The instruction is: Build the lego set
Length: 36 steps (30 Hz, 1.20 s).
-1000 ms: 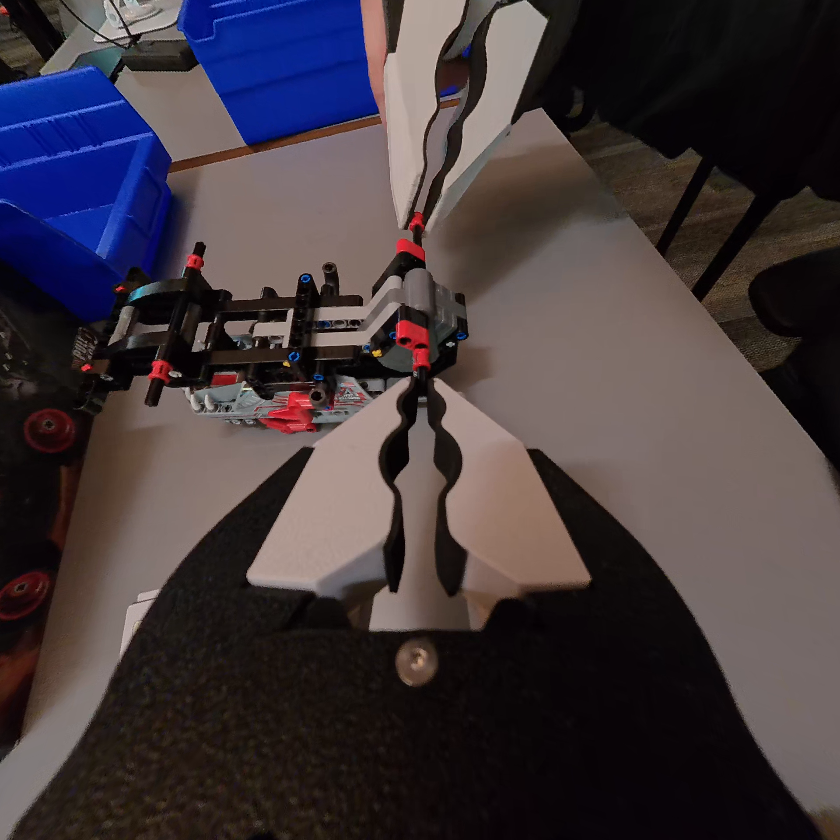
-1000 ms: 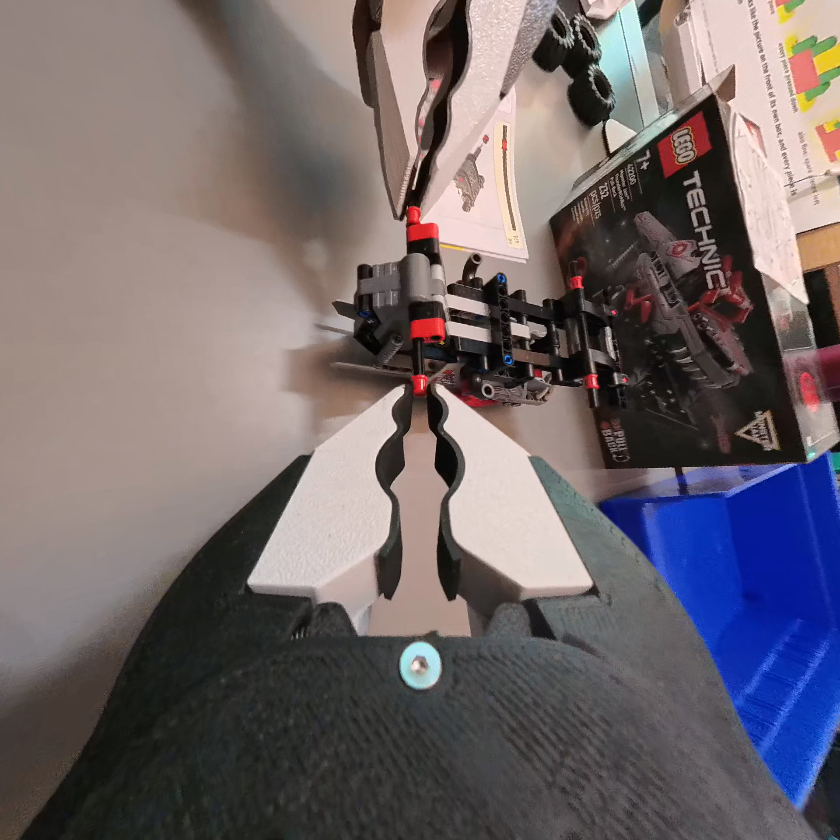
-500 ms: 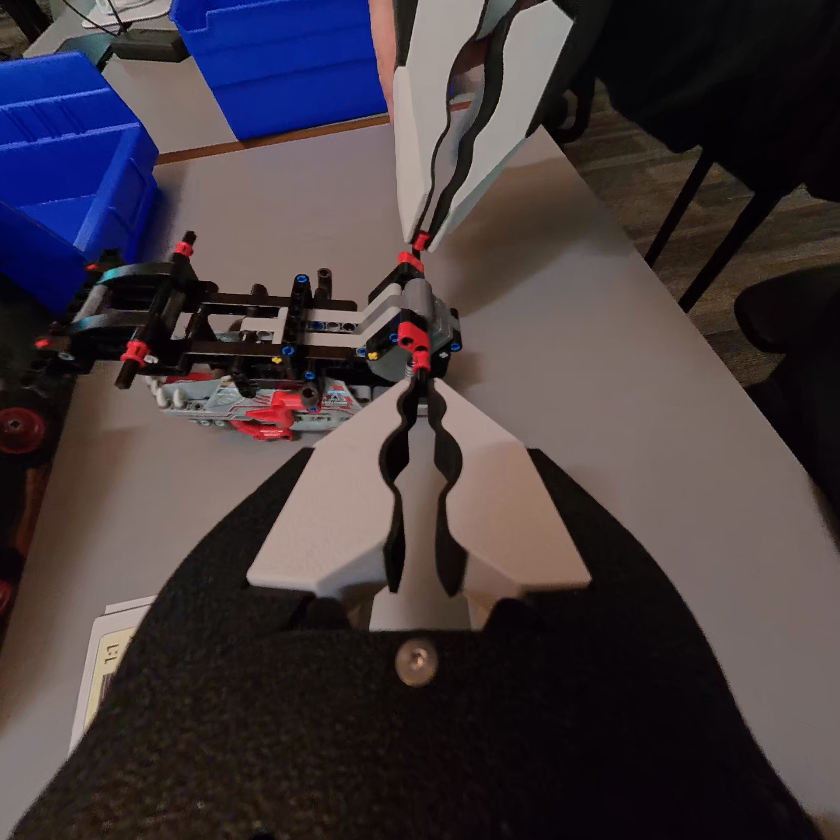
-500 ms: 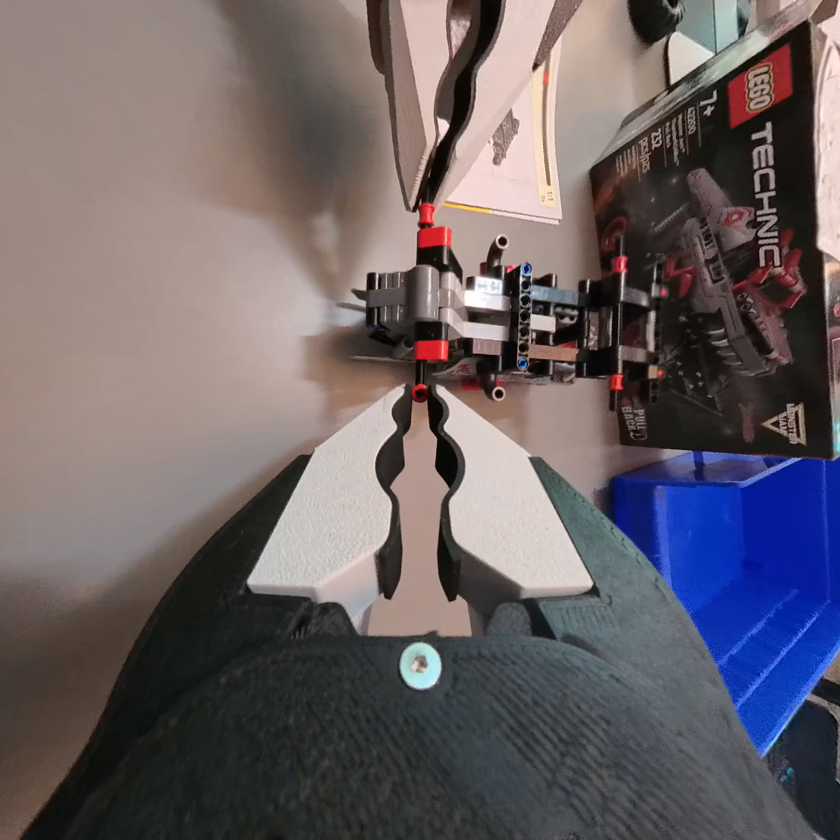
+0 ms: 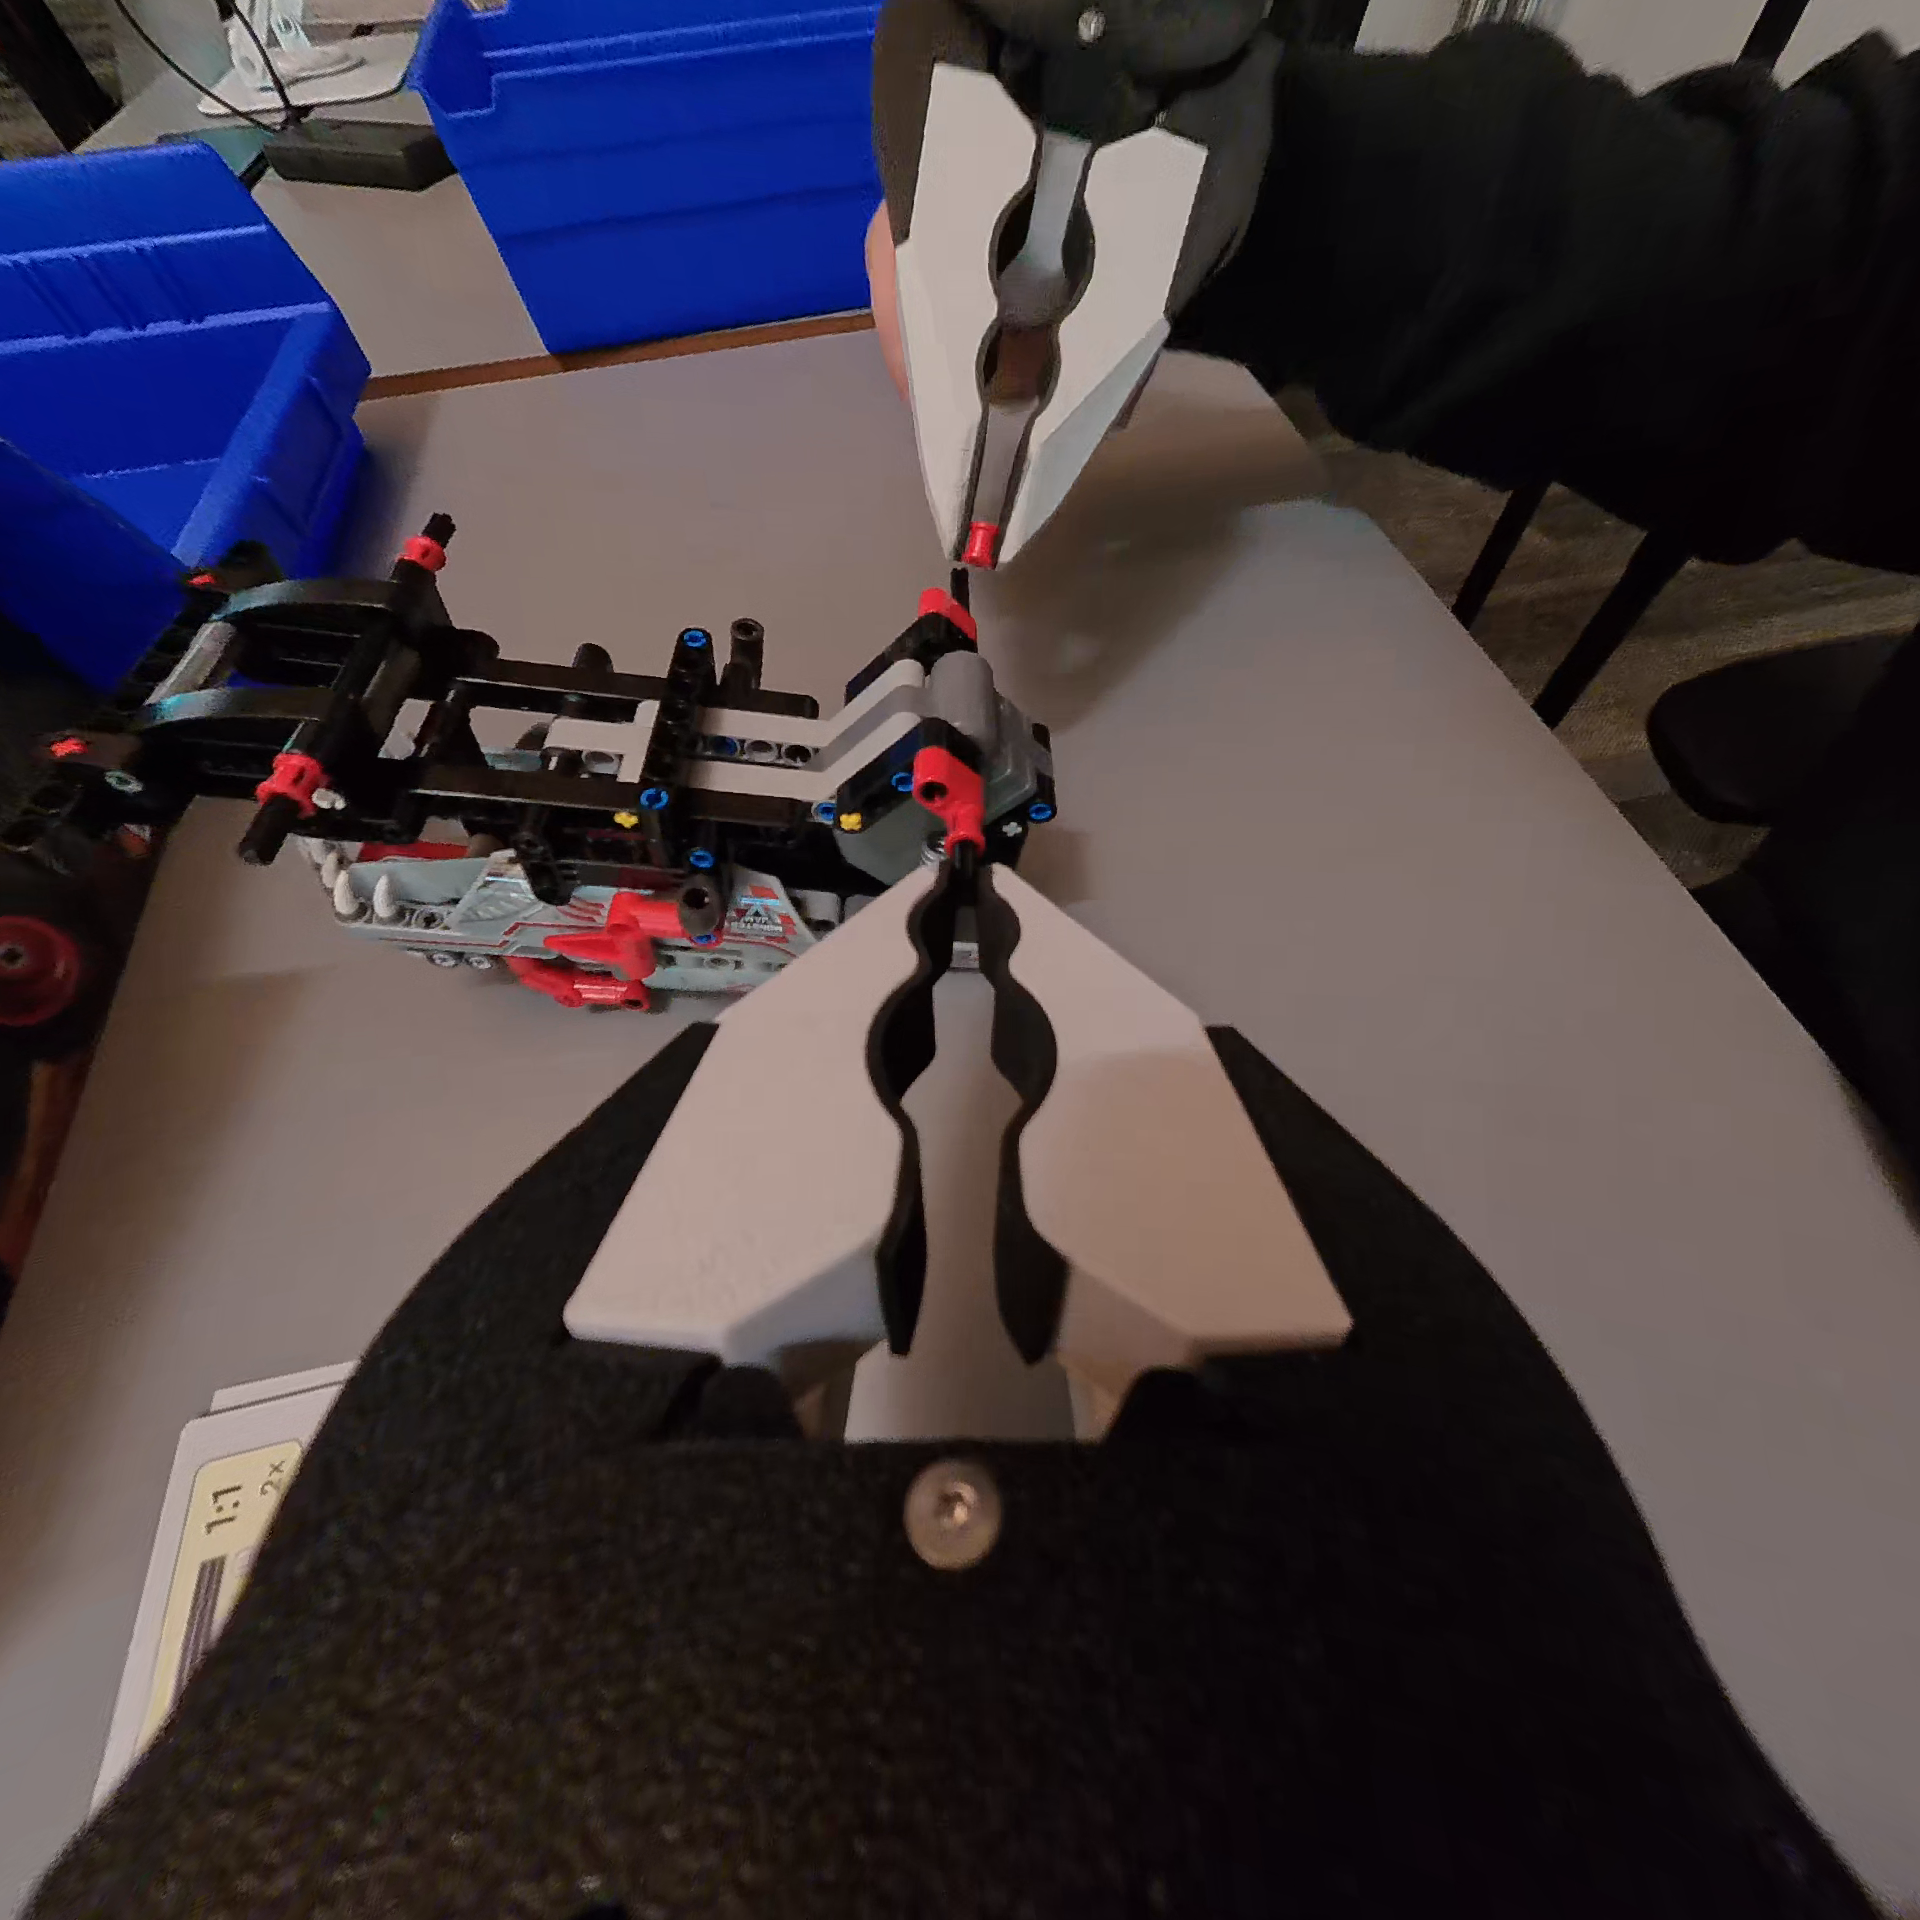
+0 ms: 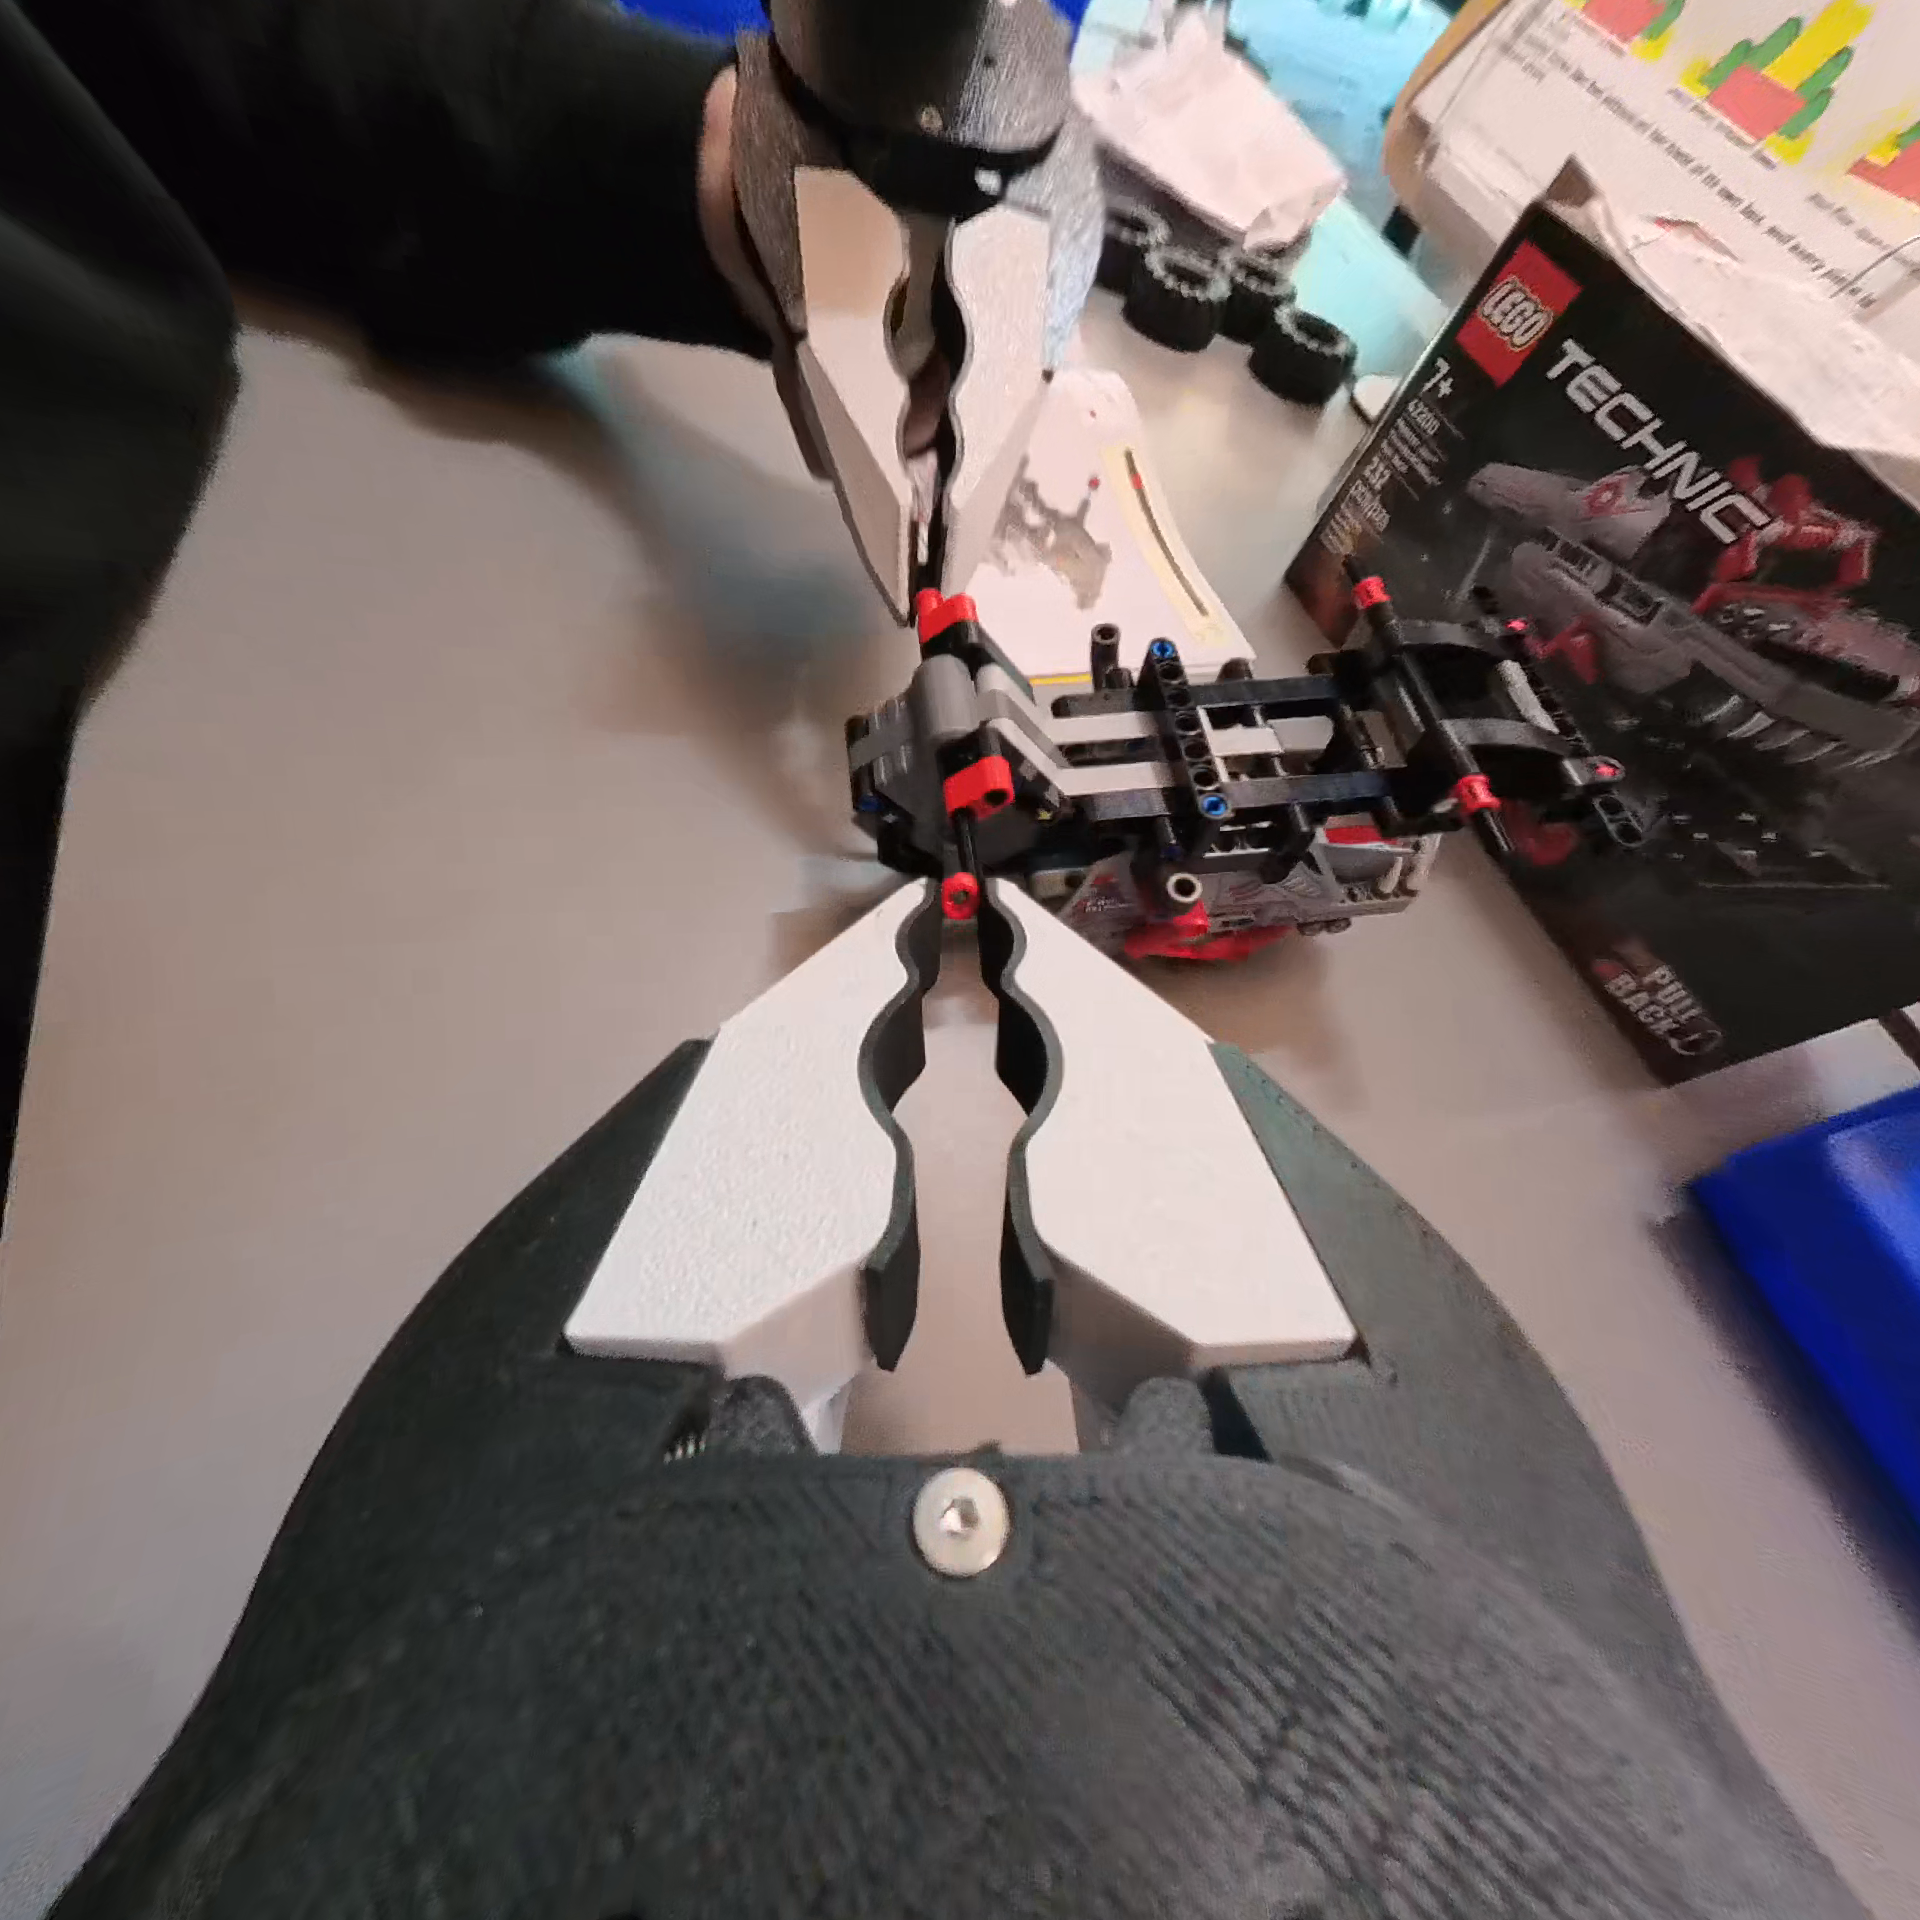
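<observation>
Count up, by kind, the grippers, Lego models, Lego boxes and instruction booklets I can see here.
Grippers: 2, left gripper and right gripper
Lego model: 1
Lego box: 1
Instruction booklet: 1
Total: 5

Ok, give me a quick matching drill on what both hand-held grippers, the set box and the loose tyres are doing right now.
Things:
1 left hand-held gripper
2 right hand-held gripper
3 set box
4 tyres

States or places:
A piled beyond the booklet
B shut on a red bush
C shut on the black axle
D next to the model

Pairs: 1-C, 2-B, 3-D, 4-A
</observation>
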Tool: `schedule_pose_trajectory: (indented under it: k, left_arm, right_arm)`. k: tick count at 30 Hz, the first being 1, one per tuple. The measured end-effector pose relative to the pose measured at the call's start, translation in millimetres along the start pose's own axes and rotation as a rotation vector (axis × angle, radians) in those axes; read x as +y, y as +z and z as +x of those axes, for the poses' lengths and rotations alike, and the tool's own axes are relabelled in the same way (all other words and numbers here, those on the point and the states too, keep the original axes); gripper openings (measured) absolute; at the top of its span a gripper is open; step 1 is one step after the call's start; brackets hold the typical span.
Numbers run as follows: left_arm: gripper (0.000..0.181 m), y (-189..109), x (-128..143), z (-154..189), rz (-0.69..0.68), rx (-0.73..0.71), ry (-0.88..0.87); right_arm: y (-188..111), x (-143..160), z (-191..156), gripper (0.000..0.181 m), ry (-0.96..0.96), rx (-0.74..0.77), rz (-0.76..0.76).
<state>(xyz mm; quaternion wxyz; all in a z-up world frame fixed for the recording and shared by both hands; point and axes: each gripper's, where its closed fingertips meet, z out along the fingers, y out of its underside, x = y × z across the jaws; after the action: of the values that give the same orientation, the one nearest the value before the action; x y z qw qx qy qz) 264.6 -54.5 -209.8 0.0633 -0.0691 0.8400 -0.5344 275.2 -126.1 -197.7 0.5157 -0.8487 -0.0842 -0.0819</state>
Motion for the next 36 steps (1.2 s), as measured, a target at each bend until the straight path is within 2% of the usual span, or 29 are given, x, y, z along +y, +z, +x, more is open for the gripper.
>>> schedule_pose_trajectory:
  k: [1,4,10,16,30,36]
  left_arm:
    - [0.001,0,0,0,0.009,0.005,-0.007]
    - [0.001,0,-1,-1,0.038,0.010,-0.017]
    - [0.001,0,-1,0,0.054,0.016,-0.029]
    - [0.001,0,-1,-1,0.053,0.013,-0.025]
    - [0.001,-2,-1,-2,0.078,0.016,-0.035]
    - [0.001,-3,-2,-4,0.113,0.020,-0.057]
  right_arm:
    - [0,0,1,0.005,0.019,-0.001,0.032]
    - [0,1,4,0.005,0.075,0.011,0.088]
    - [1,9,7,0.005,0.128,0.015,0.108]
    - [-2,2,7,0.005,0.167,-0.002,0.197]
    - [2,-1,5,0.005,0.279,-0.072,0.275]
    - [3,-2,7,0.005,0.433,-0.106,0.303]
